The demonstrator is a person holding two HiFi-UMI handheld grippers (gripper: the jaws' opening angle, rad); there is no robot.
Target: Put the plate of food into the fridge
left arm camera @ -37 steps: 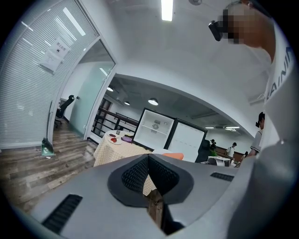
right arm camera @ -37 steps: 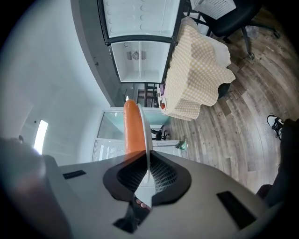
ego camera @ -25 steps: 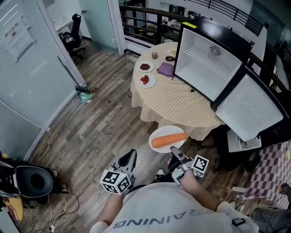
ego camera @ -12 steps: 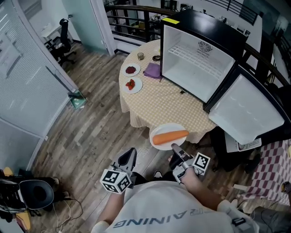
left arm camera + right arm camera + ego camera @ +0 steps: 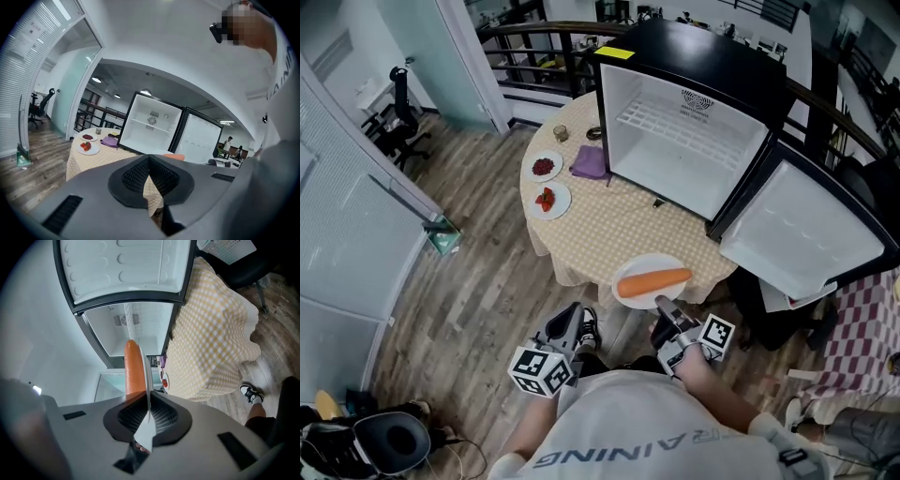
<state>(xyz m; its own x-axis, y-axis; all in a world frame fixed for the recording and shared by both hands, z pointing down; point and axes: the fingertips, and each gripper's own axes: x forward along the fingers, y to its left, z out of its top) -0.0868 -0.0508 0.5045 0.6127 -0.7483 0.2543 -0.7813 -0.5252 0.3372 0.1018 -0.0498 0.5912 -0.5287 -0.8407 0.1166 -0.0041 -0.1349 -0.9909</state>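
A white plate (image 5: 649,272) carries a whole orange carrot (image 5: 652,281). My right gripper (image 5: 662,306) is shut on the plate's near rim and holds it level over the near edge of the round table (image 5: 619,225). In the right gripper view the plate (image 5: 148,380) stands edge-on between the pads, with the carrot (image 5: 134,369) on its left. The black mini fridge (image 5: 684,141) stands on the table with its white inside bare and its door (image 5: 802,230) swung wide to the right. My left gripper (image 5: 566,330) hangs low by my body, shut on nothing.
Two small plates of red food (image 5: 551,199) (image 5: 545,166), a purple cloth (image 5: 589,161) and a small jar (image 5: 562,133) sit on the table's left side. A black chair (image 5: 769,300) stands under the fridge door. Glass walls (image 5: 356,216) line the left.
I have come closer to the table. The plate with the carrot has gone from over the floor to over the table's near edge. Both grippers keep their grip state.
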